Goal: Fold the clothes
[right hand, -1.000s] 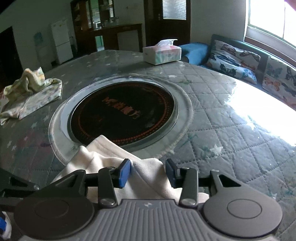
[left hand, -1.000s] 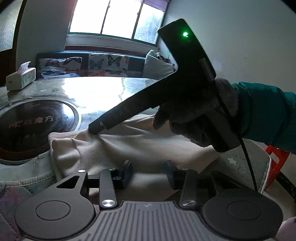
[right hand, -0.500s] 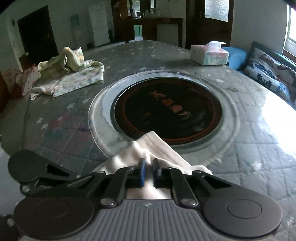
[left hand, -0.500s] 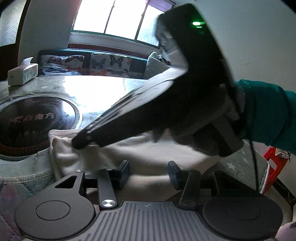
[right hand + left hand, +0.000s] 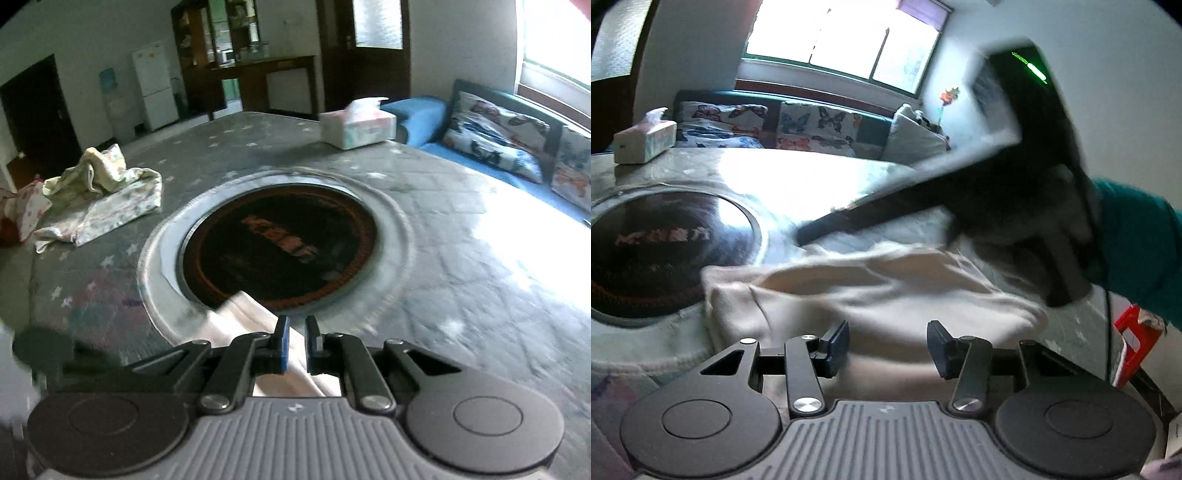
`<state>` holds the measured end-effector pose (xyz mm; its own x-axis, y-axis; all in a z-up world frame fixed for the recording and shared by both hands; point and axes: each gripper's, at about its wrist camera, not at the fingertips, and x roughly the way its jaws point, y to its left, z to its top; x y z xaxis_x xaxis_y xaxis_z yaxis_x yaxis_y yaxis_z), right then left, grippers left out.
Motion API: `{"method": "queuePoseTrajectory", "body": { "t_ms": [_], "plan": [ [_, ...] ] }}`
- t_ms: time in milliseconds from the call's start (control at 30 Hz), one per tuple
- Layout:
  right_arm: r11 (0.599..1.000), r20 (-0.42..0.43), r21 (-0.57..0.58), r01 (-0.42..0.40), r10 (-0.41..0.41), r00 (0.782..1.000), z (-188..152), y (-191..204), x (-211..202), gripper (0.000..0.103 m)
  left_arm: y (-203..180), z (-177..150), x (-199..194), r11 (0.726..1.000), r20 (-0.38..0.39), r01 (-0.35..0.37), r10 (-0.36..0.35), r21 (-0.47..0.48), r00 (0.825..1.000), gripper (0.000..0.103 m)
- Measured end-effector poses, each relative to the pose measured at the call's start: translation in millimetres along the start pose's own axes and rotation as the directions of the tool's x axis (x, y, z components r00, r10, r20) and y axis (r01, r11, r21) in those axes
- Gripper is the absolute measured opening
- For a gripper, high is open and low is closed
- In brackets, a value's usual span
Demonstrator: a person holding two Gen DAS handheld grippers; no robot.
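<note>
A cream garment (image 5: 871, 295) lies bunched on the quilted table (image 5: 812, 173) in the left wrist view. My left gripper (image 5: 886, 341) is open and empty just above its near edge. My right gripper (image 5: 295, 339) is shut on a fold of the cream garment (image 5: 251, 317) and holds it lifted over the table. In the left wrist view the right gripper's dark body (image 5: 923, 199) and the gloved hand cross above the garment, blurred.
A round dark inset (image 5: 280, 247) sits in the table's middle. A tissue box (image 5: 356, 123) stands at the far edge. A floral cloth pile (image 5: 99, 192) lies at the far left. A sofa with butterfly cushions (image 5: 775, 122) is beyond the table.
My right gripper closed on the garment's edge a second ago and has since lifted and pulled it, swinging rightwards. The garment has bunched up. The left gripper stayed open in place.
</note>
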<state>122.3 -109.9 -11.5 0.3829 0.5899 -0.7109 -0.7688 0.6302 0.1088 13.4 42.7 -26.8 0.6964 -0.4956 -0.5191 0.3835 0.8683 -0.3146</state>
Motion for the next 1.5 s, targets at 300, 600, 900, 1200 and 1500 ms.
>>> {"method": "queuePoseTrajectory", "body": {
  "t_ms": [300, 600, 900, 1200, 1500],
  "plan": [
    [0.996, -0.018, 0.044, 0.072, -0.071, 0.997, -45, -16, -35, 0.01, 27, 14, 16, 0.993, -0.024, -0.091, 0.089, -0.082, 0.996, 0.048],
    [0.979, 0.011, 0.147, 0.143, -0.146, 0.989, -86, -32, -66, 0.01, 35, 17, 16, 0.987, -0.018, -0.128, 0.127, -0.093, 0.992, 0.046],
    [0.955, 0.073, 0.225, 0.193, -0.214, 0.974, -89, -57, -87, 0.022, 31, 16, 17, 0.987, -0.024, -0.146, 0.144, -0.062, 0.989, 0.048],
    [0.952, 0.043, 0.241, 0.189, -0.205, 0.978, -97, -79, -76, 0.039, 23, 20, 18, 0.987, -0.023, -0.162, 0.161, -0.016, 0.987, 0.051],
    [0.974, 0.061, 0.183, 0.134, -0.147, 0.987, -85, -75, -69, 0.039, 19, 45, 51, 0.975, -0.065, -0.183, 0.192, 0.122, 0.979, 0.052]
  ]
}}
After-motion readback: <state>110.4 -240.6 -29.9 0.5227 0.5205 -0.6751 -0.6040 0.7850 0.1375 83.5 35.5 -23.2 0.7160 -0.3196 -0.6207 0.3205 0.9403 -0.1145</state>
